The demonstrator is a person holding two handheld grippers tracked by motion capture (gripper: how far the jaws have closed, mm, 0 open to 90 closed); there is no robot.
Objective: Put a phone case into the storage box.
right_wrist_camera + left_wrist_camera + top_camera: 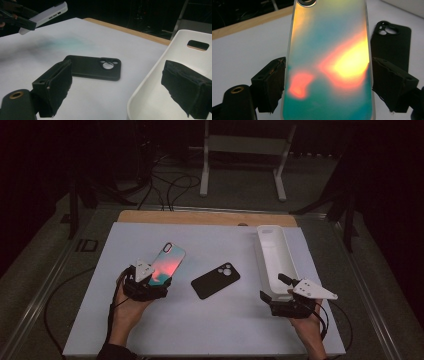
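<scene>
My left gripper (151,281) is shut on the lower end of an iridescent phone (167,262), its teal and orange back facing up. In the left gripper view both black pads (270,83) press the phone's (329,45) long edges. The right gripper view shows that phone (46,13) lifted off the board at the top left. A black phone case (216,280) lies flat mid-board, camera cutout facing up. My right gripper (274,287) is open, its jaws astride the near left rim of a white tray (274,251). Nothing is clamped between its pads (53,87).
A white board (210,325) covers the table, with a wooden strip (200,216) along its far edge. The tray (160,75) stands along the board's right side. A white stand (245,150) and cables lie on the floor beyond.
</scene>
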